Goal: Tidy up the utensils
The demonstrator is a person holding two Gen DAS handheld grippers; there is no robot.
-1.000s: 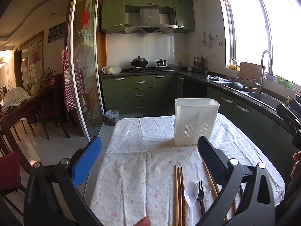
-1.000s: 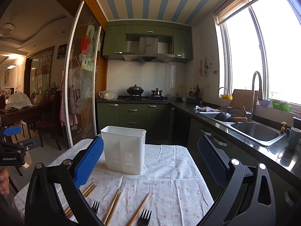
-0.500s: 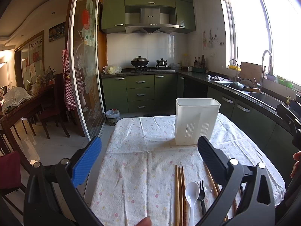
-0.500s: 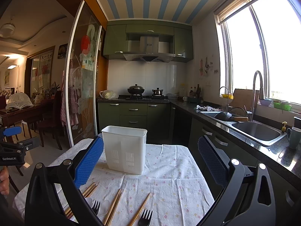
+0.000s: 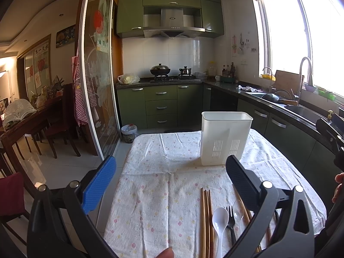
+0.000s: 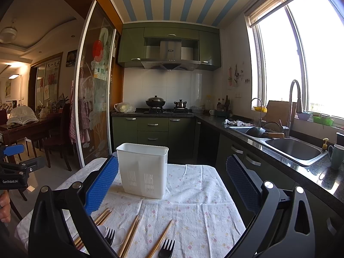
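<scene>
Over the last second almost nothing has changed: both views have only drifted slightly toward the holder (image 5: 225, 138), and no utensil has been lifted, so the sorting seems not yet begun. The left gripper (image 5: 171, 179) and right gripper (image 6: 172, 181) both hover wide open above the cloth (image 5: 163, 185), holding and touching nothing. Chopsticks (image 5: 205, 219), a spoon (image 5: 220, 217) and forks (image 6: 167, 248) lie flat just in front of the holder.

Upright white slotted caddy (image 5: 225, 138) on cloth; chopsticks (image 5: 206, 219), white spoon (image 5: 219, 217), black forks (image 6: 166, 248) flat nearby
</scene>
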